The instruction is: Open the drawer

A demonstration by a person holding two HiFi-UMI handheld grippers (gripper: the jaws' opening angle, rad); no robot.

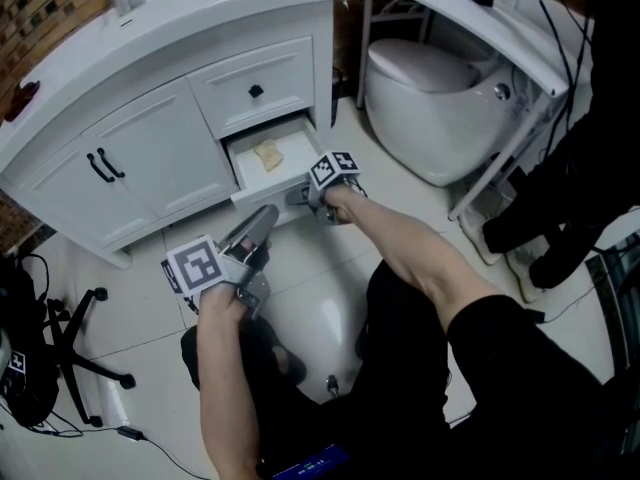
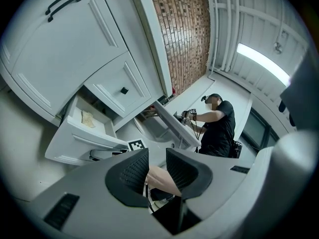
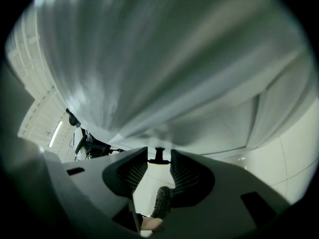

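Note:
The white vanity's lower drawer (image 1: 262, 190) stands pulled out, with a small yellowish piece (image 1: 267, 155) lying inside. My right gripper (image 1: 302, 196) is at the drawer's front, below its marker cube. In the right gripper view the jaws (image 3: 159, 159) close on the small black drawer knob (image 3: 159, 155) under the white drawer front (image 3: 164, 59). My left gripper (image 1: 266, 216) hovers lower left of the drawer and points at it. Its jaws (image 2: 157, 169) stand a little apart with nothing between them. The open drawer (image 2: 75, 138) also shows in the left gripper view.
The upper drawer (image 1: 256, 92) with a black knob is closed, as are the cabinet doors (image 1: 104, 165) to its left. A toilet (image 1: 430, 108) stands right of the vanity. An office chair base (image 1: 85, 353) lies at the left. A person (image 2: 218, 126) stands in the background.

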